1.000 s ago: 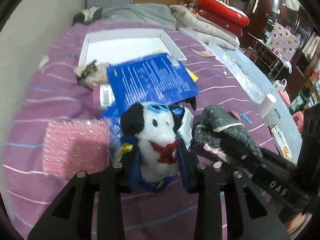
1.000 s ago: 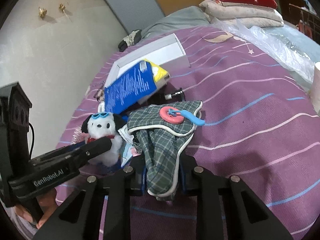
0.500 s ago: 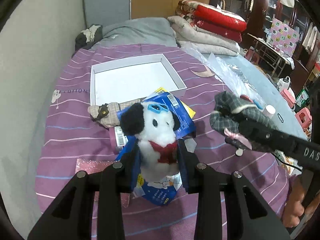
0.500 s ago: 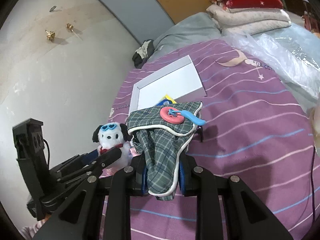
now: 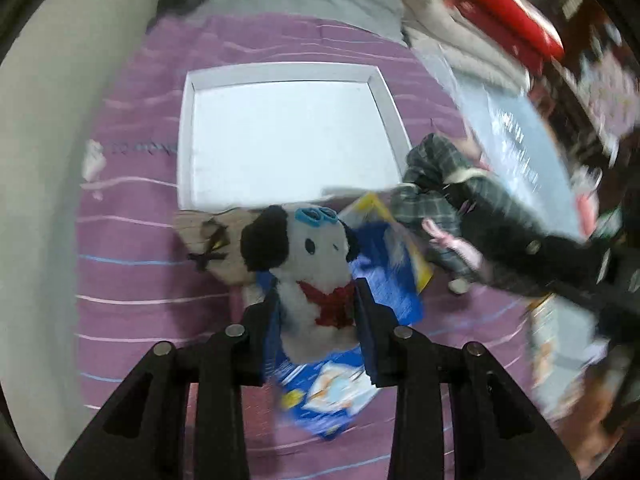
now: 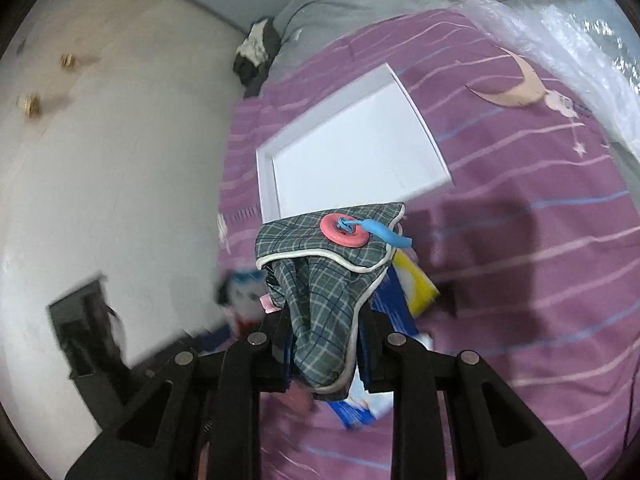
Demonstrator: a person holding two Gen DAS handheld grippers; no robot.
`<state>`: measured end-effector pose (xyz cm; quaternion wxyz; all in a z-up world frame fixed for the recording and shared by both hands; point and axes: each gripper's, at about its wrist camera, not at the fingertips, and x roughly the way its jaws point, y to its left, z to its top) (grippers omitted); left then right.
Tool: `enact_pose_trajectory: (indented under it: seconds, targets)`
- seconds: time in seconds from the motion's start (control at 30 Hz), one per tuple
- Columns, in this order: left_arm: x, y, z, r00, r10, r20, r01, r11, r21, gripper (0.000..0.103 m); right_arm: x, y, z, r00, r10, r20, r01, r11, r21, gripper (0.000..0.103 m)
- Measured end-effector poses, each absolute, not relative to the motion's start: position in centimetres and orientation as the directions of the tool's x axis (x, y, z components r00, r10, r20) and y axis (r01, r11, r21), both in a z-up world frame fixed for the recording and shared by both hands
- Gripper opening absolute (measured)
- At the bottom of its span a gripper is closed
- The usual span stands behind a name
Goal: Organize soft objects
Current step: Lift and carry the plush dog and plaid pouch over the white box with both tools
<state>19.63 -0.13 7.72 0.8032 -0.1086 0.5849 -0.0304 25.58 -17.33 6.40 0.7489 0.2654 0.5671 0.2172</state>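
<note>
Right tongs [image 5: 480, 236] were smeared by blur in the left view; the plush dog [image 6: 244, 296] was blurred and half hidden behind the plaid pouch [image 6: 320, 280].

My matt black plastic tongs [image 5: 316, 320] pinch a fluffy toy dog [image 5: 308, 264]; woven plaid cloth [image 6: 324, 292], glossy pink button [image 6: 344, 231], smooth white tray [image 5: 288, 136].
</note>
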Motion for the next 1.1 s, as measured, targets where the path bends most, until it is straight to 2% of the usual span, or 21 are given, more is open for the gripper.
enact_pose_trajectory:
  seconds: [0.2,0.43,0.57,0.73,0.87,1.0,1.1]
  targets:
    - [24.3,2.0,7.8,0.351,-0.198,-0.915,-0.198,0.94,-0.279,0.036,30.0,-16.5,4.4,0.297,0.657,-0.693,0.067,0.71,0.701,0.022]
    - [28.5,3.4,6.1,0.435,-0.234,-0.869,-0.255,0.894,-0.368,0.036,33.2,-16.1,3.0,0.434,0.649,-0.625,-0.039,0.706,0.707,0.022]
    - [27.9,3.7,4.6,0.54,-0.191,-0.819,-0.257,0.89,-0.377,0.036,32.4,-15.1,2.5,0.541,0.525,-0.657,-0.143,0.827,0.543,0.022]
    - [27.6,2.9,1.2,0.611,-0.034,-0.791,-0.255,0.937,-0.237,0.036,31.1,-14.5,0.2,0.635,0.37,-0.678,-0.207,0.927,0.313,0.022]
    - [28.1,3.3,-0.4,0.627,-0.061,-0.777,-0.247,0.93,-0.273,0.036,31.3,-14.4,-1.2,0.644,0.368,-0.671,-0.265,0.93,0.255,0.023]
    - [28.4,2.2,-1.1,0.62,-0.008,-0.785,-0.227,0.955,-0.189,0.036,32.1,-13.3,-2.8,0.65,0.324,-0.688,-0.279,0.943,0.18,0.023]
    - [28.5,1.5,-1.4,0.604,-0.034,-0.797,-0.195,0.962,-0.189,0.036,33.1,-13.1,-4.4,0.617,0.317,-0.721,-0.276,0.944,0.179,0.023]
